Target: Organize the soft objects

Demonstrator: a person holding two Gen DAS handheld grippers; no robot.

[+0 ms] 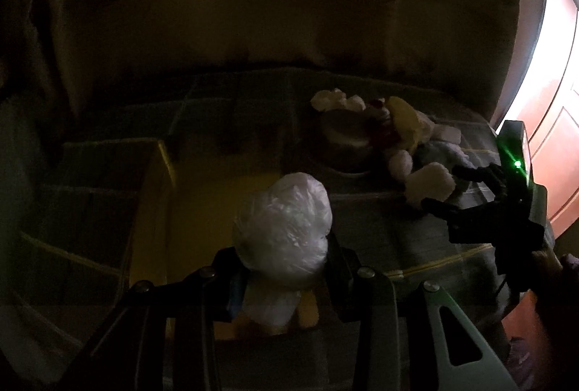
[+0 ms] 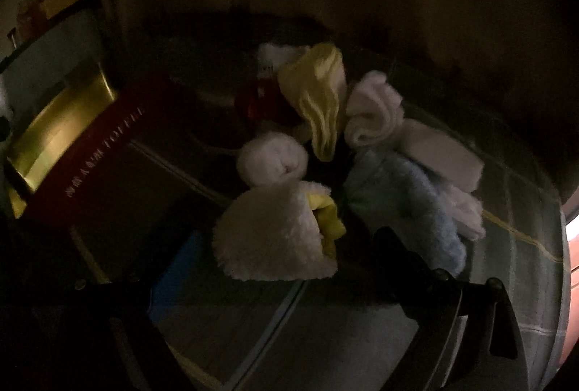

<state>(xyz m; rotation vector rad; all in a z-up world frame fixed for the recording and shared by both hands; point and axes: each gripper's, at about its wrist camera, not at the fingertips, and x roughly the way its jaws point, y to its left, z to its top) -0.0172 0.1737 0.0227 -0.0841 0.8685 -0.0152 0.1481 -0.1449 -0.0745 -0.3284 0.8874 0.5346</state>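
My left gripper (image 1: pixel 286 260) is shut on a white bundle wrapped in clear plastic (image 1: pixel 286 224), which it holds over the gold inside of an open box (image 1: pixel 195 210). In the right wrist view the same box (image 2: pixel 61 126) shows dark red walls at the left. My right gripper (image 2: pixel 289 235) is open. Its fingers stand either side of a cream fluffy cloth (image 2: pixel 275 235) with a yellow piece tucked in it, and the pads do not press on it. That cloth (image 1: pixel 430 183) lies at the near end of a pile of soft things. The right gripper (image 1: pixel 452 188) reaches in from the right.
The pile holds a yellow cloth (image 2: pixel 318 97), a rolled white towel (image 2: pixel 273 155), a white cloth (image 2: pixel 376 112), a light blue fluffy cloth (image 2: pixel 405 206) and something red (image 2: pixel 257 101). All lie on a grey checked cover (image 2: pixel 362 318). A lit orange door (image 1: pixel 553 137) is at the right. The room is dark.
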